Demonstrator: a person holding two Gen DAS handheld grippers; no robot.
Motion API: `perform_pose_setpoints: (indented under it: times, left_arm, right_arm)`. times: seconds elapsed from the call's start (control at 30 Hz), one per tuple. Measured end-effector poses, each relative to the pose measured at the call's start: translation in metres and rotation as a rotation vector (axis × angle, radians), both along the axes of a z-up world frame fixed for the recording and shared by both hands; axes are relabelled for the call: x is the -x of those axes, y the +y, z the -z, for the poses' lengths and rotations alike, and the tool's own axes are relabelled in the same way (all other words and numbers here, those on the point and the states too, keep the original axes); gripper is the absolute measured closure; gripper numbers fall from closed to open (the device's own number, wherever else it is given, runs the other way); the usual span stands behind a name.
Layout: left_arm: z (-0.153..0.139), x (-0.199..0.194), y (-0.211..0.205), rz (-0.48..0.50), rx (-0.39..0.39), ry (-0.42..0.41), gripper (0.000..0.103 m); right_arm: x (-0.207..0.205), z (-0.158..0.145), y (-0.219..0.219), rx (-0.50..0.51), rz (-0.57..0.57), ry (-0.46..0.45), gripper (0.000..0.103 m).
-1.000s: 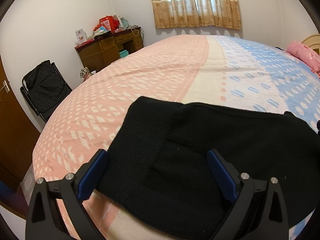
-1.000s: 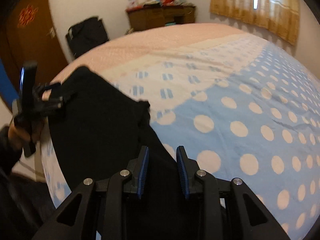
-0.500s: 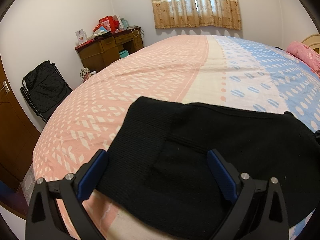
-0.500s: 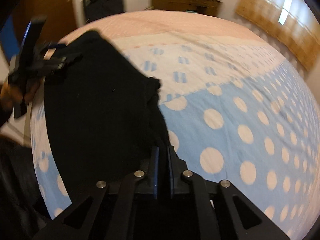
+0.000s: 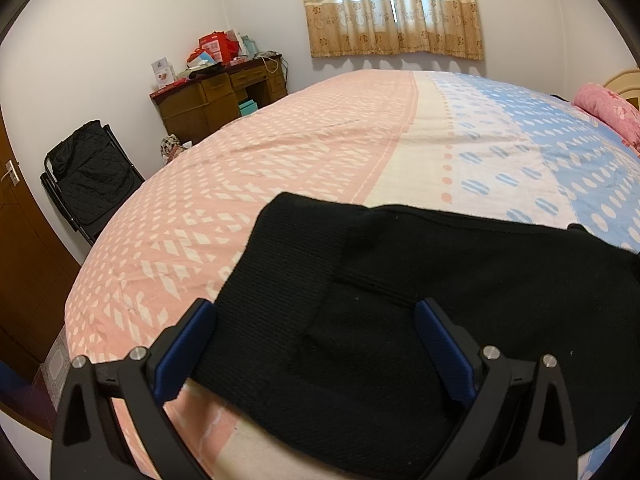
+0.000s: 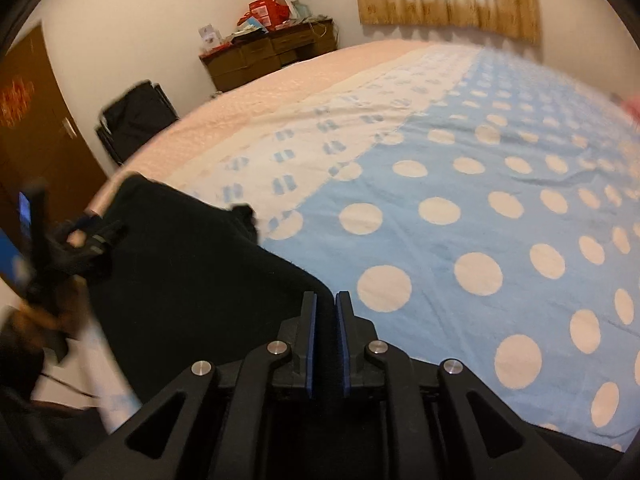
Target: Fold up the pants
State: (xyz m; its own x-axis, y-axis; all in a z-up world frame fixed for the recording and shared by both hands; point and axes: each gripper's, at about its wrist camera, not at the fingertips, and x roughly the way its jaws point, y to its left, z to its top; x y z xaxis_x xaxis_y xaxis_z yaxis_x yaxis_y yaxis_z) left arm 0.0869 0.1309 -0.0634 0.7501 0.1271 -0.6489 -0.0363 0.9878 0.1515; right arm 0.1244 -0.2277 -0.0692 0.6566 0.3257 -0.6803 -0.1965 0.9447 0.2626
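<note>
Pants (image 5: 400,320) lie at the bed (image 5: 320,140) edge; our right gripper (image 6: 325,312) pinches them, left gripper (image 5: 316,328) spread wide.

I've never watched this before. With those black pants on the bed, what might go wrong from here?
1. The right claw pinches only a thin edge of the pants; the cloth may slip out when pulled.
2. The left claw is open with nothing gripped, so a pull could drag the whole garment.
3. The pants lie near the bed's edge and might slide off.
</note>
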Motion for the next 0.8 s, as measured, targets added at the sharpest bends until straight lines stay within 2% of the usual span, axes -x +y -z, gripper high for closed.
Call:
perform_pose_setpoints:
  times: [0.07, 0.1, 0.17, 0.3, 0.37, 0.4, 0.43, 0.47, 0.5, 0.6, 0.7, 0.8]
  left_arm:
    - [0.000, 0.000, -0.001, -0.001, 0.001, -0.002, 0.001]
    - [0.000, 0.000, -0.001, -0.002, 0.001, -0.003, 0.001]
    - [0.000, 0.001, 0.000, -0.002, 0.003, -0.004, 0.001]
    - [-0.001, 0.002, 0.000, -0.004, 0.002, -0.005, 0.000]
    - [-0.001, 0.001, 0.000, -0.008, -0.001, -0.001, 0.000]
    - [-0.002, 0.001, 0.001, -0.008, -0.002, 0.001, 0.000]
    - [-0.002, 0.001, 0.001, -0.006, -0.002, 0.004, 0.000]
    - [-0.002, 0.001, 0.002, -0.002, -0.001, 0.004, 0.000]
    - [-0.002, 0.000, 0.003, 0.003, -0.002, 0.006, 0.000]
    - [-0.003, -0.001, 0.005, 0.027, -0.012, 0.014, 0.000]
    - [-0.003, -0.002, 0.006, 0.037, -0.001, 0.019, 0.000]
    - [-0.004, -0.001, 0.007, 0.045, -0.003, 0.016, 0.000]
  right_arm:
    - [0.022, -0.022, -0.027, -0.041, 0.078, -0.088, 0.093]
    - [0.032, -0.027, -0.037, -0.041, 0.114, -0.102, 0.093]
    - [0.053, -0.027, -0.056, 0.032, 0.206, -0.064, 0.093]
    - [0.082, 0.002, -0.063, 0.142, 0.272, 0.046, 0.093]
    - [0.086, 0.020, -0.057, 0.234, 0.277, 0.106, 0.093]
    - [0.091, 0.026, -0.055, 0.321, 0.289, 0.089, 0.093]
    - [0.098, 0.025, -0.057, 0.358, 0.307, 0.055, 0.093]
    - [0.103, 0.027, -0.062, 0.454, 0.369, 0.050, 0.093]
    - [0.106, 0.027, -0.071, 0.494, 0.408, 0.032, 0.093]
    - [0.115, 0.020, -0.094, 0.314, 0.436, 0.030, 0.093]
    - [0.134, 0.001, -0.087, 0.298, 0.499, -0.033, 0.089]
    - [0.156, -0.013, -0.069, 0.232, 0.446, -0.086, 0.089]
